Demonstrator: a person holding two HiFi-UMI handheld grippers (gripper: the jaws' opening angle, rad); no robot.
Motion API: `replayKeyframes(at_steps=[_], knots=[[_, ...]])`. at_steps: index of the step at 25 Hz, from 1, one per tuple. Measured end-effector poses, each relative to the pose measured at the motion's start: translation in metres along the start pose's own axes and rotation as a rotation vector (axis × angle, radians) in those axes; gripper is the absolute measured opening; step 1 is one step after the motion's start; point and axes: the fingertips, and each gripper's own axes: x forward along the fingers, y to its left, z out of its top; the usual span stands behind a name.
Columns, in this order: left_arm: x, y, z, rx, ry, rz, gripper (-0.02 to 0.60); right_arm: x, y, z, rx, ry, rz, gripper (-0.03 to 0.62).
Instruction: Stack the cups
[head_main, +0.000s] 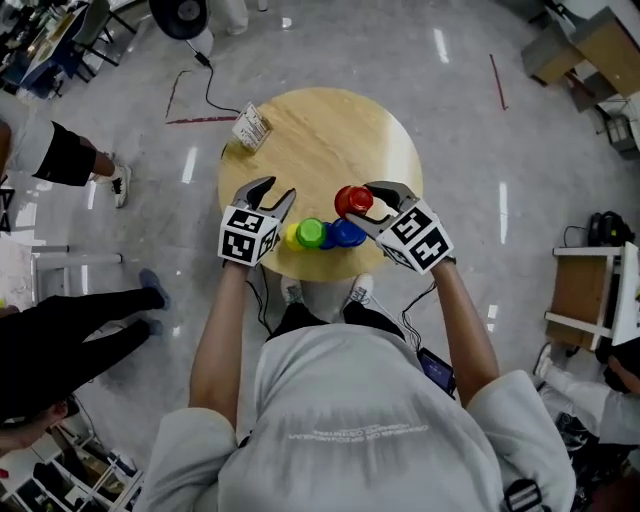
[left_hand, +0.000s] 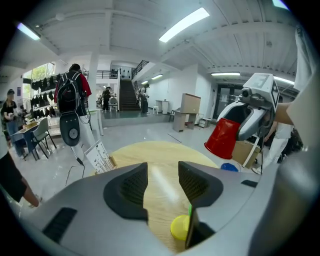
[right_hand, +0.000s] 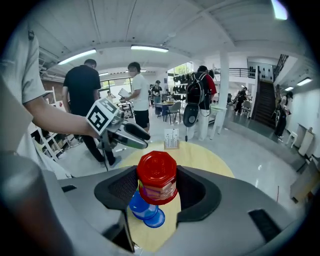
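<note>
My right gripper (head_main: 358, 202) is shut on a red cup (head_main: 350, 198), held in the air above the near side of the round wooden table (head_main: 320, 130). In the right gripper view the red cup (right_hand: 156, 177) sits base-up between the pads, over a blue cup (right_hand: 145, 210) that stands upside down on the table. In the head view a yellow cup (head_main: 292, 236), a green cup (head_main: 312, 233) and the blue cup (head_main: 347, 233) form a row at the near edge. My left gripper (head_main: 278, 192) hovers open and empty just left of them, with the yellow cup (left_hand: 180, 226) below its jaws.
A small card stand (head_main: 252, 127) stands at the table's far left edge. A cable (head_main: 205, 85) runs across the floor beyond it. A person's legs (head_main: 90, 320) are on the left, and shelves and furniture (head_main: 585, 290) on the right.
</note>
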Motion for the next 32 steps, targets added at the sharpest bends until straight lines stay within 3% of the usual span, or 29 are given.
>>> replayKeyframes(at_steps=[6, 14, 32], knots=[[-0.009, -0.011, 0.001, 0.019, -0.007, -0.024, 0.207, -0.003, 0.044, 0.004, -0.033, 0.009, 0.045, 0.262], [-0.021, -0.017, -0.005, 0.018, -0.011, -0.025, 0.206, 0.008, 0.072, 0.002, -0.087, 0.07, 0.082, 0.262], [-0.039, -0.01, -0.017, -0.003, -0.013, 0.005, 0.204, 0.025, 0.073, -0.007, -0.123, 0.104, 0.069, 0.262]])
